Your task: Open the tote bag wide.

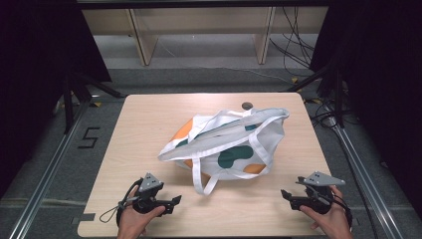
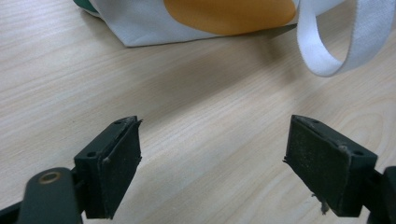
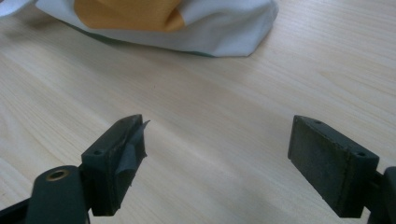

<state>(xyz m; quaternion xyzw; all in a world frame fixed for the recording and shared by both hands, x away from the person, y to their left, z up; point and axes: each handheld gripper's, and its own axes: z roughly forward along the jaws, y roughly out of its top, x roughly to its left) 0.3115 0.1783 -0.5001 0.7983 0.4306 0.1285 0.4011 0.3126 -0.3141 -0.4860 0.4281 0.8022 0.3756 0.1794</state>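
Bag, white cloth tote with orange and green blobs (image 1: 226, 144), lies mid pale wooden table (image 1: 149, 124), untouched. Left gripper (image 1: 171, 201) and right gripper (image 1: 287, 196) spread, empty, near edge; handling not yet begun.

- The bag (image 1: 234, 144) is made of white cloth and is printed with large rounded patches in orange and dark green.
- Its straps (image 1: 201, 179) are plain white, as is the loop seen at 1 o'clock in the left gripper view (image 2: 336, 42).
- A big orange patch is shown at 12 o'clock in the left gripper view, with a little green at 11 o'clock.
- The table (image 1: 149, 129) is of pale wood with fine darker grain lines.
- The left gripper (image 1: 171, 201) and the right gripper (image 1: 286, 195) are black, each topped by a grey plate.
- The floor (image 1: 79, 149) is dark grey; a black "5" (image 1: 88, 138) is marked on it.
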